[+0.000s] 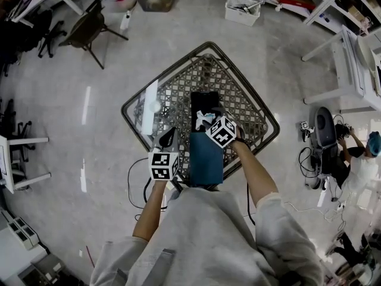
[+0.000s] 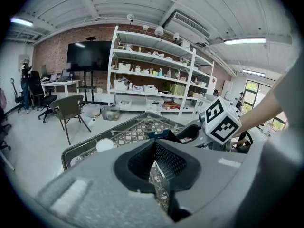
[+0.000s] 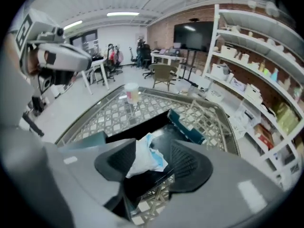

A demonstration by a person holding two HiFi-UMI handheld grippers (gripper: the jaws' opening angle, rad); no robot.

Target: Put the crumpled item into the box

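Observation:
The crumpled white and blue item [image 3: 145, 158] sits between the jaws of my right gripper [image 3: 153, 147]. It rests against the left pad, and a gap shows on the side of the right pad. Below it lies the black box [image 3: 142, 129], open, with a teal flap [image 3: 187, 127]. In the head view the right gripper [image 1: 205, 119] hovers over the box [image 1: 204, 100] on the lattice table [image 1: 134, 97]. My left gripper [image 1: 168, 139] stays at the table's near left edge, its tips together on nothing [image 2: 154, 145].
A white cup [image 1: 156, 106] stands on the table left of the box. A teal cover [image 1: 206, 154] lies at the table's near edge. A chair [image 1: 89, 25] stands on the floor at the far left, bins [image 1: 241, 8] at the back, and a person [image 1: 357, 159] sits at the right.

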